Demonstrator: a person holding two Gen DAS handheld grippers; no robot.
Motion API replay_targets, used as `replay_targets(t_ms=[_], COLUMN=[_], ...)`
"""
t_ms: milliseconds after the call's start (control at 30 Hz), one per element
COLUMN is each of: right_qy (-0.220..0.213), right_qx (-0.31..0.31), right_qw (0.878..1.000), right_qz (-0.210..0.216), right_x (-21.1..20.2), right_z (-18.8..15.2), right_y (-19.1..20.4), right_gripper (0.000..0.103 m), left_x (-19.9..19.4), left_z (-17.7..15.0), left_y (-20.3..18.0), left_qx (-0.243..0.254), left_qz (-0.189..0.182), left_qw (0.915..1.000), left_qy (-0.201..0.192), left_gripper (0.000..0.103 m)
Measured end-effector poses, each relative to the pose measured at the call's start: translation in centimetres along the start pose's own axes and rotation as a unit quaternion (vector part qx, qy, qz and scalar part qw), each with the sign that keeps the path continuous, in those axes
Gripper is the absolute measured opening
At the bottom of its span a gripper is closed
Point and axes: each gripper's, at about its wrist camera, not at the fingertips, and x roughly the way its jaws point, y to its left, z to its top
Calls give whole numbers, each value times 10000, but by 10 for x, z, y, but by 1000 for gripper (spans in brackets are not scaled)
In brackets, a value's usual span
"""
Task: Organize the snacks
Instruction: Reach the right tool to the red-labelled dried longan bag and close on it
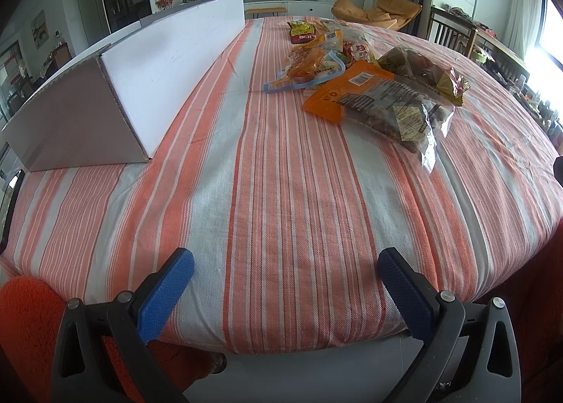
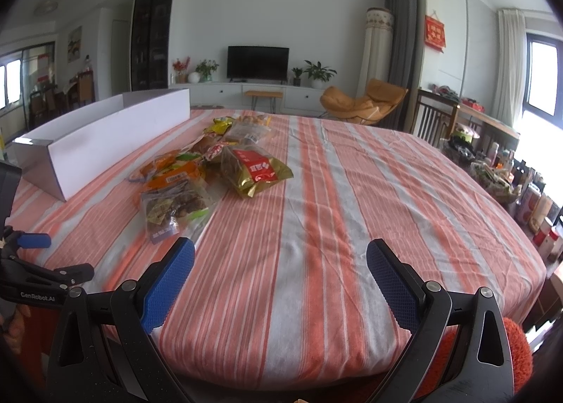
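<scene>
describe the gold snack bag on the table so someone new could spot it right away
Start at the long white cardboard box on the striped tablecloth, then look to the snack pile beside it. The gold bag lies on the pile's side away from the box, the only one with a red label.

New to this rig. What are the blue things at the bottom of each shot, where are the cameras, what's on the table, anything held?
There is no robot arm here: a person carries a hand-held gripper in each hand, and each gripper has a fisheye camera looking forward along its two fingers. The blue pads at the bottom are those fingers.

One picture looks out from the left gripper, the other from the right gripper. Both have their jaws wide open and hold nothing.

Ahead is a table under a striped tablecloth. On it lies a loose pile of snack bags, among them an orange bag and a gold and red bag. Left of the pile stands a long white cardboard box, open on top.
</scene>
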Motion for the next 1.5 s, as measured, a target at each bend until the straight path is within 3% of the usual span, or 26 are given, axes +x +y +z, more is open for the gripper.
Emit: replay_targets(t_ms=[233,333,433,567,667,767,900,967,1000,1133,1300,1500], right_qy=[29,223,639,1577,1866,2203,2919,2930,2892,2705,2559,2476], right_qx=[-7,67,183,452,557,279,-676,-838,-796,-321,-611,-240], right_qw=[10000,9995,9959,9775,9730,9672,9425,9420,9445,9562,9611,9632], right_qz=[7,197,618,1323,1242,1236,1480,1404,1338,1074,847,1016], right_x=[1,10,36,93,137,185,232,234,231,215,181,143], right_z=[0,6,23,50,77,105,111,107,105,96,85,68], right_y=[0,-6,-15,-20,-20,-12,19,26,25,5,10,23], right_gripper=[99,99,99,99,99,99,98,95,81,79,69,69], left_x=[-1,0,1,2,2,4,4,5,5,6,8,7], left_z=[1,3,4,4,4,5,6,6,6,8,9,11], left_y=[0,3,5,5,5,5,5,5,5,5,6,16], left_qx=[73,160,161,150,164,158,171,178,178,151,145,-100], left_qz=[-55,-136,-139,-123,-130,-123,-135,-142,-144,-127,-136,-223], left_qw=[10000,9998,9998,9998,9998,9998,9998,9997,9997,9998,9998,9997], left_qy=[24,67,59,19,-17,-39,-34,-30,-29,-34,4,40], left_gripper=[103,103,103,103,103,103,103,103,103,103,103,103])
